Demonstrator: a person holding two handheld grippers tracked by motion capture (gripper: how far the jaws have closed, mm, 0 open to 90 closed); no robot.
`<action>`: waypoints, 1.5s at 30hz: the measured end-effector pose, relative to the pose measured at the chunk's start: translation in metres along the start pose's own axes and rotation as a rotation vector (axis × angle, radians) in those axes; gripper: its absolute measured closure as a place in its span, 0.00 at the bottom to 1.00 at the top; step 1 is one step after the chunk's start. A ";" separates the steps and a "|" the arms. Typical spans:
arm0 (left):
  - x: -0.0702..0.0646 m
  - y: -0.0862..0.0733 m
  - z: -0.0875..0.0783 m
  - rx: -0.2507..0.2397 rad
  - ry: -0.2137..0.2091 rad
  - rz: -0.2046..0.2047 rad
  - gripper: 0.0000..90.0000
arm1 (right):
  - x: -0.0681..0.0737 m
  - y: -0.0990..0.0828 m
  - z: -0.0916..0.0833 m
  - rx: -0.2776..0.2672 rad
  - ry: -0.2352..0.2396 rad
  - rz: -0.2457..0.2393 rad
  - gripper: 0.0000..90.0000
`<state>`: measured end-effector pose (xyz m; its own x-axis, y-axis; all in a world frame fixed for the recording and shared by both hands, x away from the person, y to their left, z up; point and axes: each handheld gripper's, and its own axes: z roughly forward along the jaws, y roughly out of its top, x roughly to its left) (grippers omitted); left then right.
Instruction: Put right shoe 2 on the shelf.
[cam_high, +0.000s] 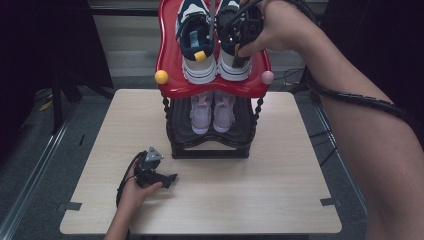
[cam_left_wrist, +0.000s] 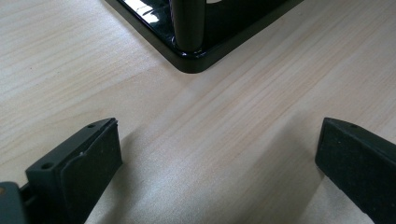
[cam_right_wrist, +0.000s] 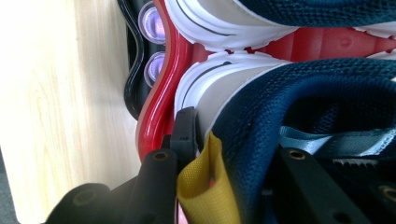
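A two-tier shoe rack stands at the table's far middle, with a red top shelf (cam_high: 170, 65) and a black lower shelf (cam_high: 210, 148). Two navy-and-white sneakers sit on the red shelf, the left sneaker (cam_high: 196, 45) with a yellow heel tab. My right gripper (cam_high: 238, 52) is shut on the heel of the right sneaker (cam_high: 234, 70). In the right gripper view one jaw lies outside that heel (cam_right_wrist: 261, 116) and one inside, beside its yellow tab (cam_right_wrist: 205, 186). My left gripper (cam_high: 170, 178) rests on the table, open (cam_left_wrist: 219, 158), with nothing between its jaws.
A lilac pair of shoes (cam_high: 212, 110) sits on the lower shelf. Yellow (cam_high: 161, 76) and pink (cam_high: 267, 77) knobs cap the red shelf's front corners. The rack's black base corner (cam_left_wrist: 196, 60) lies just ahead of the left gripper. Light wooden table (cam_high: 260, 200); dark floor around it.
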<state>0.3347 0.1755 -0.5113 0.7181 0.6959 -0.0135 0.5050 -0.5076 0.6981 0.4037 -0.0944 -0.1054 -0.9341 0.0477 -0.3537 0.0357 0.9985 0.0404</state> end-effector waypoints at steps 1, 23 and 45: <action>0.000 0.000 0.000 0.000 0.000 0.000 0.00 | 0.000 0.000 0.000 -0.001 0.000 0.001 0.77; 0.000 0.000 0.000 0.000 0.000 0.000 0.00 | 0.001 -0.004 0.003 -0.003 -0.024 0.006 0.72; 0.000 0.000 0.000 0.000 0.000 0.000 0.00 | 0.000 -0.011 -0.005 -0.074 -0.001 0.136 0.47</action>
<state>0.3347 0.1755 -0.5112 0.7181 0.6959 -0.0129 0.5047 -0.5078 0.6981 0.4017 -0.1054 -0.1008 -0.9223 0.1822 -0.3409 0.1353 0.9783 0.1567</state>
